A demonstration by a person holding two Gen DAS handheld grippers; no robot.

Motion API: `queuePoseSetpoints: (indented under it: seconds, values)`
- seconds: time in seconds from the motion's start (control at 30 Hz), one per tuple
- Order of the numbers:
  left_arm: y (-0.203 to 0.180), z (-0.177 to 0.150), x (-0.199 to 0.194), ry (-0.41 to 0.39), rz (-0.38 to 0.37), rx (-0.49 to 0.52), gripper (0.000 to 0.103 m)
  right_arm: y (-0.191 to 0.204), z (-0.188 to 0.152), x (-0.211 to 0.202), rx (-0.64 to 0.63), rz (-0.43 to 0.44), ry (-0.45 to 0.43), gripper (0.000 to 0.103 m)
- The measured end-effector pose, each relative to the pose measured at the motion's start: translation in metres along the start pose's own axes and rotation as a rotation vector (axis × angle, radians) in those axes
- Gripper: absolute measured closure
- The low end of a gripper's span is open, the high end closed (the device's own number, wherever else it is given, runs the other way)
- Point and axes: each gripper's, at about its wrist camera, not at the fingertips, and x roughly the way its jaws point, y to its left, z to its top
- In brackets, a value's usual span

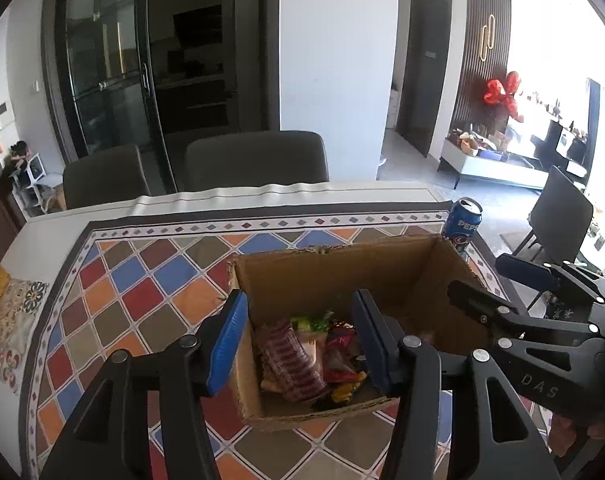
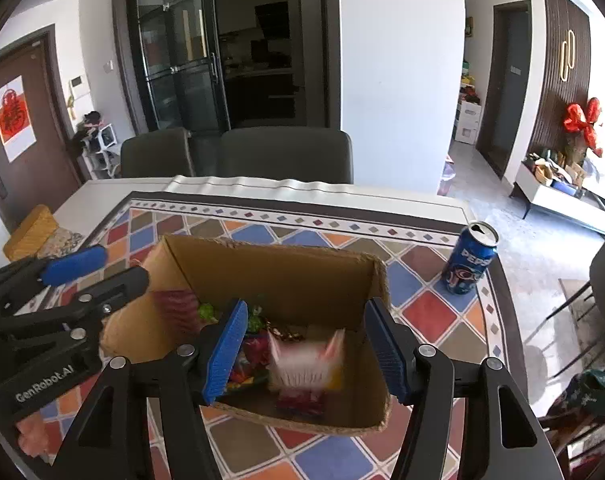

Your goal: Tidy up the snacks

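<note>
1. While both pairs of tongs hang over the cardboard box [image 2: 278,276], each stands spread with nothing between its blue pads: the right tongs [image 2: 306,350] above the box's right half, the left tongs [image 1: 298,344] above its left half.
2. Directly below and just ahead of the right tongs, a blurred pink-and-white packet [image 2: 306,364] sits in the box; whether it is falling or lying at rest cannot be told.
3. Below the left tongs lies the snack pile [image 1: 314,356], a red-striped wrapper running near to far.
4. Any next snack would need finding elsewhere, judging by the patterned counter [image 2: 430,312].
5. Readable writing: "GenRobot.AI" and "DAS" on the tong bodies.
6. Farther right stands an opened Pepsi can [image 2: 468,258], apart from the box.
</note>
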Motion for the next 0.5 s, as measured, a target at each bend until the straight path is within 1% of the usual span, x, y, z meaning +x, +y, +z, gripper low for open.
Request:
queuePoseSetpoints:
  seconds: [0.07, 0.1, 0.2, 0.37, 0.43, 0.5]
  values:
    - [0.000, -0.005, -0.006, -0.008, 0.019, 0.004, 0.047, -0.002, -0.005, -0.004, 0.003, -0.010, -0.009, 0.039]
    - [-0.001, -0.008, -0.008, -0.014, 0.017, 0.008, 0.045, -0.002, -0.008, -0.007, 0.005, -0.013, -0.016, 0.039]
    - [-0.004, -0.017, -0.019, -0.030, 0.027, 0.024, 0.044, -0.001, -0.014, -0.018, 0.000, -0.017, -0.035, 0.038]
    - [-0.007, -0.035, -0.048, -0.086, 0.040, 0.032, 0.038, 0.000, -0.027, -0.039, 0.004, -0.021, -0.062, 0.036]
    - [-0.008, -0.040, -0.058, -0.099, 0.049, 0.034, 0.037, 0.000, -0.032, -0.049, 0.008, -0.021, -0.071, 0.035]
    - [-0.010, -0.047, -0.069, -0.116, 0.056, 0.036, 0.035, 0.001, -0.039, -0.061, 0.005, -0.024, -0.089, 0.030]
